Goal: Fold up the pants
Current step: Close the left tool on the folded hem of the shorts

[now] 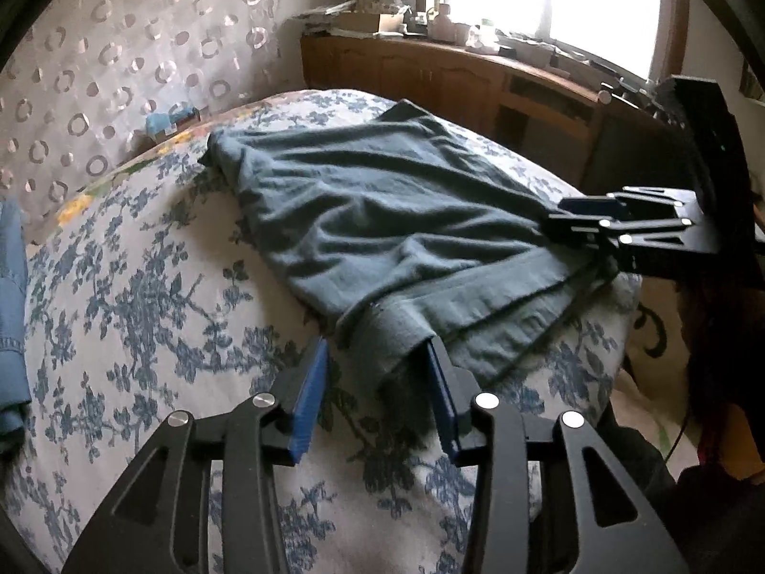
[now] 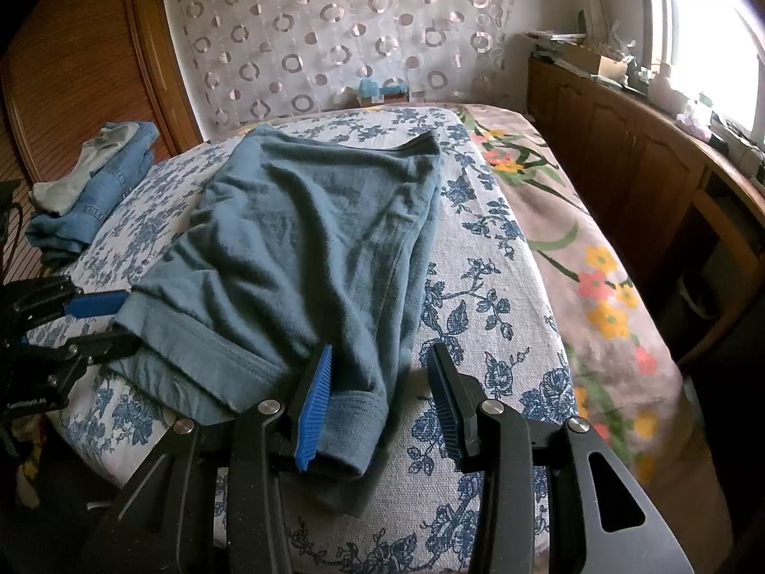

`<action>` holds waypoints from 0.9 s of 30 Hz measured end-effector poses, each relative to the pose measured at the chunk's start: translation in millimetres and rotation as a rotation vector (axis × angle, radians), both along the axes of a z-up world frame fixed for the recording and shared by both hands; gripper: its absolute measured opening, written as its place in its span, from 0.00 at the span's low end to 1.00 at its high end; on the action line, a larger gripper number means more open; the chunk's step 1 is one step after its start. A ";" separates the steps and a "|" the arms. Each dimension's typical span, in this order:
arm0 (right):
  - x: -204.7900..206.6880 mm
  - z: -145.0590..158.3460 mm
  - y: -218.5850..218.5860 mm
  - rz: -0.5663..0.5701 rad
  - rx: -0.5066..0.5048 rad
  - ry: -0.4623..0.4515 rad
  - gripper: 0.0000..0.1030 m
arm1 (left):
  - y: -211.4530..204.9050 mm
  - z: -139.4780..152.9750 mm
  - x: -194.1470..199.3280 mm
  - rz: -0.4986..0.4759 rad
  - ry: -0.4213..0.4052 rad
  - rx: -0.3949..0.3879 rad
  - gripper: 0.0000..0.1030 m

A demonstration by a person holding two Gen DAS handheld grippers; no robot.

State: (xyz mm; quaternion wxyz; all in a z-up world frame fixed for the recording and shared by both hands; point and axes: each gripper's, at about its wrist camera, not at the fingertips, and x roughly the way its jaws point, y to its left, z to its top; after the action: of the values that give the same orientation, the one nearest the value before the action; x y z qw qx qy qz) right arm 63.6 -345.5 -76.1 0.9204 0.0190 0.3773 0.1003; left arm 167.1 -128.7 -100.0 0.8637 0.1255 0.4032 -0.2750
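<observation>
Looking at your left hand-held gripper, it's partly open with a pants cuff between the pads, not pinched. Your right hand-held gripper straddles the other cuff, open too. Pants lie on the bed.

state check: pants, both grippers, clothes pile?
pants: flat on the bed, wrinkled, cuffs at near edge
left gripper: open, a cuff between its pads
right gripper: open, a cuff between its pads
clothes pile: heaped on the bed, untouched
</observation>
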 end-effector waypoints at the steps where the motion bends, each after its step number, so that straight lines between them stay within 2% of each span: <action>1: 0.0 -0.1 0.5 0.000 0.000 -0.001 0.41 | -0.8 1.6 -0.2 -0.001 -0.009 -0.003 0.36; 4: -0.5 -0.3 0.4 0.001 0.000 -0.004 0.41 | -1.1 6.6 -2.1 -0.005 -0.031 -0.017 0.28; 5: -0.7 -0.4 0.3 0.001 -0.001 -0.005 0.41 | -1.1 7.5 -2.8 -0.010 -0.034 -0.022 0.22; 9: -1.0 -0.7 0.7 0.002 -0.002 -0.009 0.42 | 1.2 6.2 1.2 -0.004 -0.031 -0.022 0.16; 10: -1.0 -0.7 0.7 0.002 -0.001 -0.009 0.42 | 2.1 5.2 2.0 -0.004 -0.030 -0.024 0.11; 13: -1.2 -1.2 0.3 0.004 0.003 -0.011 0.43 | 5.4 6.3 0.4 0.002 -0.031 -0.038 0.06; 17: -1.7 -1.2 3.1 0.008 -0.017 -0.015 0.43 | 10.6 13.7 -6.9 0.006 -0.045 -0.073 0.05; 27: 4.7 -0.3 7.5 -0.003 -0.040 -0.008 0.44 | 19.2 17.9 -34.9 -0.001 -0.073 -0.075 0.04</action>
State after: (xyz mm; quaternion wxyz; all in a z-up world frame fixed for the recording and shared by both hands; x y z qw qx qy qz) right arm 68.3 -338.1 -76.3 0.9223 0.0006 0.3755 0.0916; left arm 132.2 -109.6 -82.1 0.8819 0.1034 0.3606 -0.2856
